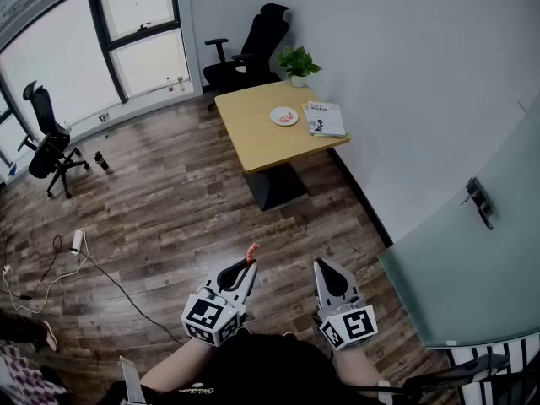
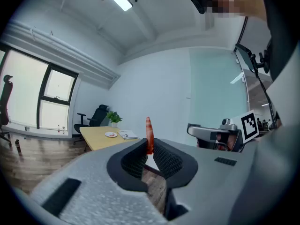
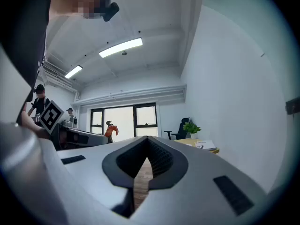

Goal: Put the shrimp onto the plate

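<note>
Head view: the person stands on a wood floor (image 1: 169,218), well apart from a light wooden table (image 1: 253,133) that stands against the white wall. On the table lie a white plate (image 1: 284,116) with something reddish on it and, just beside it, a book (image 1: 326,119); a potted plant (image 1: 297,62) stands at the far corner, with a black office chair (image 1: 253,45) behind it. The left gripper (image 1: 250,266) is clenched on an orange-red shrimp (image 1: 251,251), which sticks out past its tips. The right gripper (image 1: 326,266) is held just beside it.

Left gripper view: the left gripper (image 2: 149,146) has its jaws pinched on the lower end of the shrimp (image 2: 149,131), which stands upright above them. Far off, the table (image 2: 96,137) carries the plate (image 2: 111,134) and the plant (image 2: 114,117). The right gripper (image 2: 213,133) shows at the right.

Right gripper view: the right gripper (image 3: 147,140) has its jaws closed tip to tip with nothing between them; only the floor shows through the gap below. At the left, the shrimp (image 3: 110,131) sits in the left gripper (image 3: 86,137). The table (image 3: 199,144) and plant (image 3: 190,127) are at the right.
</note>
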Motion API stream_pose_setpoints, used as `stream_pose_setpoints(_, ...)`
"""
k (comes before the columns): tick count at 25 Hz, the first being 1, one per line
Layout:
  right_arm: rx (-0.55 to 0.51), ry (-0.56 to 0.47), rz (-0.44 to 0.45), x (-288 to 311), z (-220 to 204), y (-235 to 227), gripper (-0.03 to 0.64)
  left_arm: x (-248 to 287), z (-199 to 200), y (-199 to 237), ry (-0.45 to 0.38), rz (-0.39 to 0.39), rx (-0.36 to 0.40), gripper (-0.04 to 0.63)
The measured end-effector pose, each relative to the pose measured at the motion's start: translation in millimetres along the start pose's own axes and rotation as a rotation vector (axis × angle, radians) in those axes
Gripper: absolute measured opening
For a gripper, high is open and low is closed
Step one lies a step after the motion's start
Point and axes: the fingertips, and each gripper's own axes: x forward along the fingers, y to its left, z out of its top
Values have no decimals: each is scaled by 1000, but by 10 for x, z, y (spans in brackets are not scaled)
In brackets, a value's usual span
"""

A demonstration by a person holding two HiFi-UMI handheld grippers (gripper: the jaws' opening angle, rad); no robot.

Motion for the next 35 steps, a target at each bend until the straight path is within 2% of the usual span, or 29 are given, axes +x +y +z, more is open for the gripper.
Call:
stream_pose_setpoints(8,4,9,6,64,-18,14,2,-1,32,33,5,1,1,37)
stream_pose_setpoints(13,114,3,47,79,-59,52,3,-37,14,36,17,-1,9,37)
stream_pose_setpoints(25,78,25,46,70,-118,194,3,-122,14,113,37,2,21,37)
stream_pose_setpoints(30,71,21,31,-298,-1,430,3,-479,114,-158,26,4,17,37)
stream_pose_setpoints(35,56,17,27,-405,-18,430,3,-535,96,-240,6,-1,25,37)
